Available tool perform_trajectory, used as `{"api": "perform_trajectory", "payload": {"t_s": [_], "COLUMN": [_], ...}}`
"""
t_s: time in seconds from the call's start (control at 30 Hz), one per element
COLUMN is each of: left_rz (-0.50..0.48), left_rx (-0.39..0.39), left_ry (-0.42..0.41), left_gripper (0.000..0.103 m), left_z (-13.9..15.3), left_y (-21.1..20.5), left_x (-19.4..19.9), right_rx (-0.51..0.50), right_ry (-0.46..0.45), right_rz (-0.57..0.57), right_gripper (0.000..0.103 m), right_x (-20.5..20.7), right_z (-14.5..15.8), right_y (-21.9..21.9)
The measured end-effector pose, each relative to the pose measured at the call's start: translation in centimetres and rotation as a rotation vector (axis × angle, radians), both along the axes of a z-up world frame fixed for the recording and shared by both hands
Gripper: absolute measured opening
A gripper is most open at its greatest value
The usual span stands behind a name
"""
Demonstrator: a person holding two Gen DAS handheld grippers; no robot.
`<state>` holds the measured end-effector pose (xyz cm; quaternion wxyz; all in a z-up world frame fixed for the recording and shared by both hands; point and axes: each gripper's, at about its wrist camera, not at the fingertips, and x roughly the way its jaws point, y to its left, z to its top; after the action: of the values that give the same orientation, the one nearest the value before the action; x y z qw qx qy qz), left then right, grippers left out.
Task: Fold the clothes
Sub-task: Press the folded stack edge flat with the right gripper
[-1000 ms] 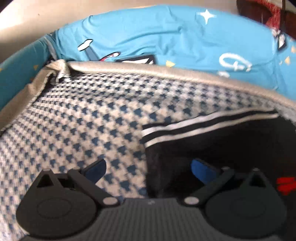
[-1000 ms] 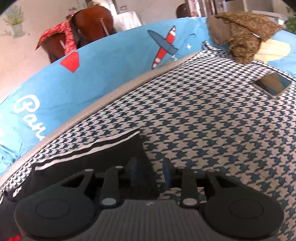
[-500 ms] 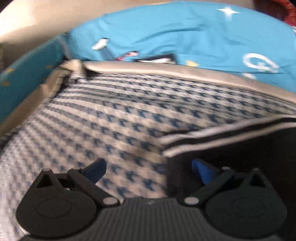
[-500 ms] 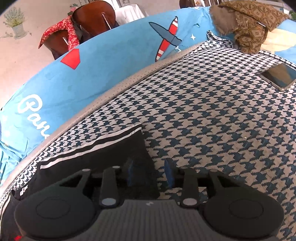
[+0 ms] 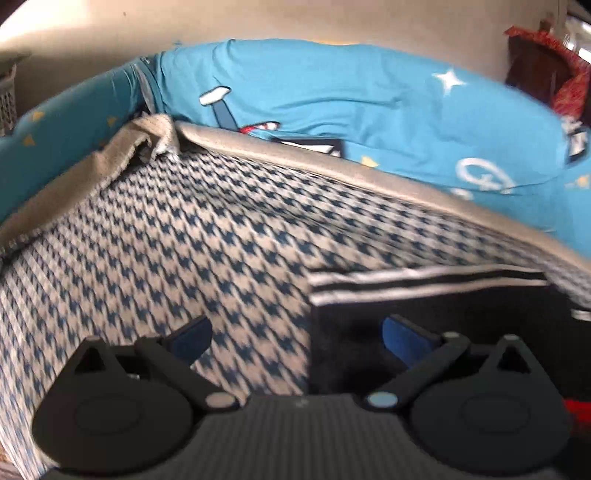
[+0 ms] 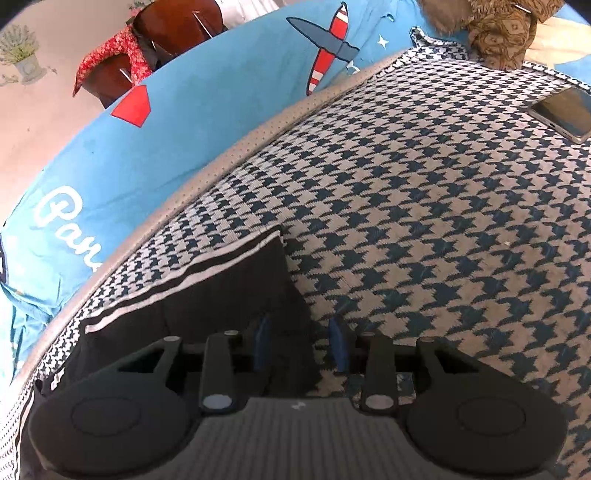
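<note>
A black garment (image 5: pixel 424 306) with white stripes along its far edge lies flat on the houndstooth cover (image 5: pixel 184 240). My left gripper (image 5: pixel 295 338) is open wide at the garment's left edge. Its right fingertip (image 5: pixel 404 338) is over the black cloth and its left one is over the cover. In the right wrist view the same garment (image 6: pixel 207 295) lies at lower left. My right gripper (image 6: pixel 300 347) is open by a narrow gap, low over the garment's right edge, with the cloth's corner between the fingers.
A phone (image 6: pixel 561 114) lies on the cover at far right, and a brown patterned cloth (image 6: pixel 506 33) is heaped behind it. Blue printed cushions (image 6: pixel 221 110) ring the cover's grey border (image 5: pixel 332 170). A wooden chair with a red cloth (image 6: pixel 122 55) stands beyond.
The left view has swung with blur, and the garment's left edge has shifted right in it. The right gripper has edged a little along the garment's corner, its gap about the same.
</note>
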<state>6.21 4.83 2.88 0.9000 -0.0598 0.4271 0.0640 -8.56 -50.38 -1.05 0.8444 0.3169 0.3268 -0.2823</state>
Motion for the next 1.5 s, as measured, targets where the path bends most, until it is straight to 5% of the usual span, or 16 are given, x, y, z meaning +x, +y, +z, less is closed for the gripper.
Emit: {"api": "perform_trajectory", "payload": {"t_s": [0.07, 0.13, 0.27, 0.47, 0.7, 0.93, 1.03, 1.4, 1.5], "left_rz": [-0.006, -0.014, -0.039, -0.062, -0.069, -0.069, -0.066, -0.074, -0.084], "left_rx": [-0.061, -0.109, -0.093, -0.097, -0.108, -0.117, -0.127, -0.122, -0.124], "left_ry": [0.006, 0.016, 0.037, 0.038, 0.041, 0.046, 0.044, 0.047, 0.046], "left_gripper": [0.103, 0.103, 0.103, 0.103, 0.103, 0.103, 0.103, 0.103, 0.103], "left_z": [0.2, 0.0, -0.5, -0.5, -0.7, -0.8, -0.8, -0.9, -1.0], "left_y": [-0.1, -0.4, -1.3, -1.6, -1.6, -1.4, -1.2, -1.4, -1.6], "left_x": [-1.2, -2.1, -2.1, -2.0, -1.7, -1.4, -1.4, -1.4, -1.4], "right_rx": [-0.024, -0.049, -0.095, -0.28, -0.508, -0.426, -0.432, -0.401, -0.321], "right_ry": [0.001, 0.002, 0.0, -0.056, -0.055, 0.027, 0.004, 0.019, 0.034], "right_rz": [0.009, 0.017, 0.034, 0.15, 0.571, 0.85, 0.849, 0.376, 0.25], "right_gripper": [0.036, 0.024, 0.01, 0.008, 0.008, 0.013, 0.013, 0.033, 0.035], "right_x": [0.3, 0.7, 1.2, 1.7, 3.4, 4.3, 4.0, 2.9, 2.3], "right_z": [0.0, -0.1, 0.0, 2.9, 3.2, 0.8, 1.5, 3.7, 3.2], "right_y": [0.4, 0.8, 1.5, 4.9, 13.0, 15.9, 15.8, 7.1, 4.0]}}
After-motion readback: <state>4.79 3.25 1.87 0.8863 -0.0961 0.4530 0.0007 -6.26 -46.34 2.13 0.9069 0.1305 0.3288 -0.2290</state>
